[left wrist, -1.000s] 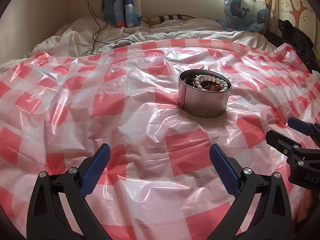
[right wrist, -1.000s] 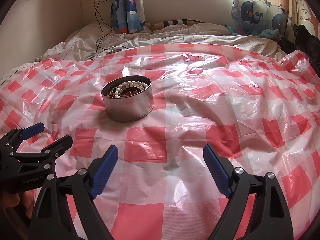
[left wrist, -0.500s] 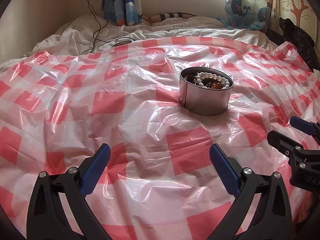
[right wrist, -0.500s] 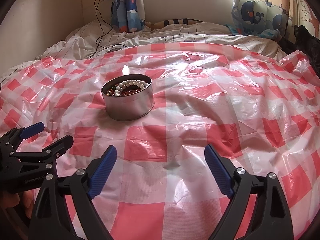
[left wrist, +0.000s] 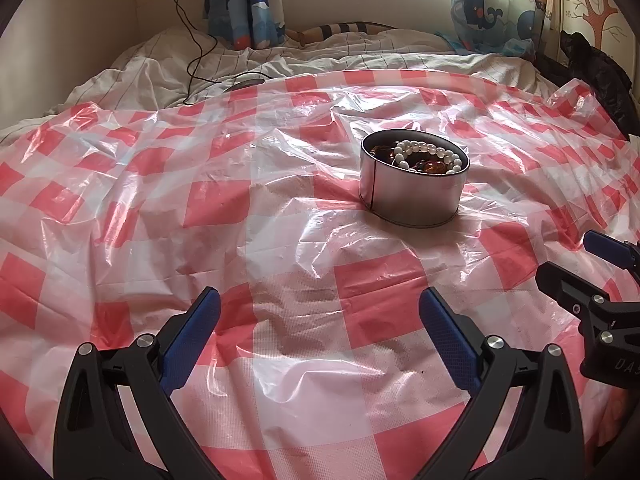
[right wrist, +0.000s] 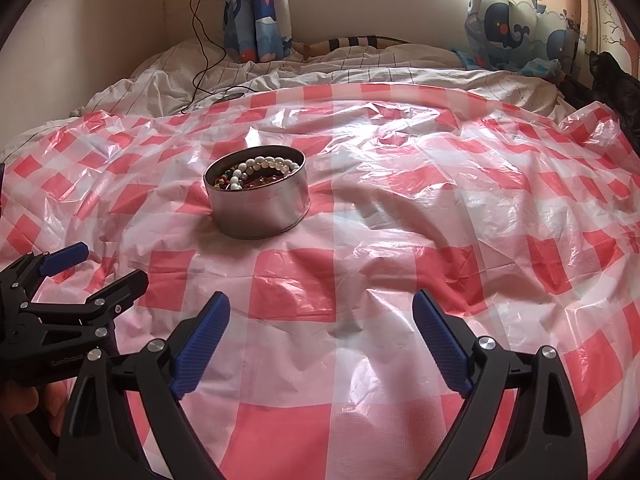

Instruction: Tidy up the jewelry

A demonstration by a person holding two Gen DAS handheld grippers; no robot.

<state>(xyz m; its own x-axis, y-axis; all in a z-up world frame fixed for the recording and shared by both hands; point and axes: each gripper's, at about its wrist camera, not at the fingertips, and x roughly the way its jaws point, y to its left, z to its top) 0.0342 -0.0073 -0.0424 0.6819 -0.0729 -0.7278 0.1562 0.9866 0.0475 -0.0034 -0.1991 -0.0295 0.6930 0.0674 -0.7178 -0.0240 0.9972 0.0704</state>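
Item: round metal tin (left wrist: 412,196), ctr-right of left-wrist frame on crinkly red/white plastic sheet (left wrist: 248,240), holding white bead bracelet (left wrist: 428,154) w/ amber and dark beads; left gripper (left wrist: 316,328) & right gripper (right wrist: 322,332) both wide open, empty; risk: tin sliding or tipping on slick sheet, strands tangling.

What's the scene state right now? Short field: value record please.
surface: red-and-white checked plastic sheet spread over a bed
container: round metal tin, upright, no lid on it
contents: white bead bracelet on top of darker amber and brown beads
left gripper: open, empty, short of the tin
right gripper: open, empty, short of the tin
background: charger cable, whale-print curtains
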